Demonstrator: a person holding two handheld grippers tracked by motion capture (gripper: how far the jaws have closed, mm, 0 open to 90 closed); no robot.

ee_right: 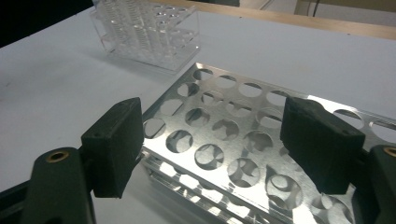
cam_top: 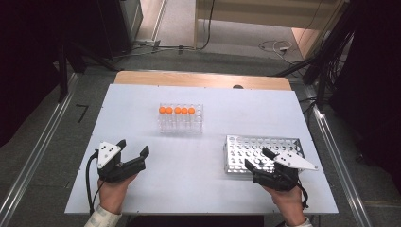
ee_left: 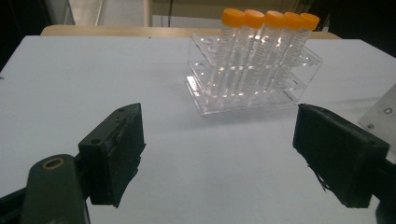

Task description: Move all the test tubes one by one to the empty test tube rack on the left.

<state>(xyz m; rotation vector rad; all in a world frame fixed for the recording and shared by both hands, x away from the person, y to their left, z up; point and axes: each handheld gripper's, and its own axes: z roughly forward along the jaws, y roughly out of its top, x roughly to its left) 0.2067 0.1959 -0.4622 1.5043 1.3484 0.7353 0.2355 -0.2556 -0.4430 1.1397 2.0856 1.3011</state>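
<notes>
Metal rack [cam_top: 261,152] lies on the table [cam_top: 198,179] just under the right gripper [cam_top: 258,159] — fingers spread, empty; left gripper [cam_top: 134,149] likewise open, facing the orange-capped tubes [cam_top: 177,110].

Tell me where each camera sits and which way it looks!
High view: above the table, looking down; both hands, left gripper and right gripper show.
Left gripper view: rides the left gripper, faces the clear rack of orange-capped tubes; its fingers show.
Right gripper view: rides the right gripper, faces the metal rack; its fingers show.
All three share the clear rack.
</notes>
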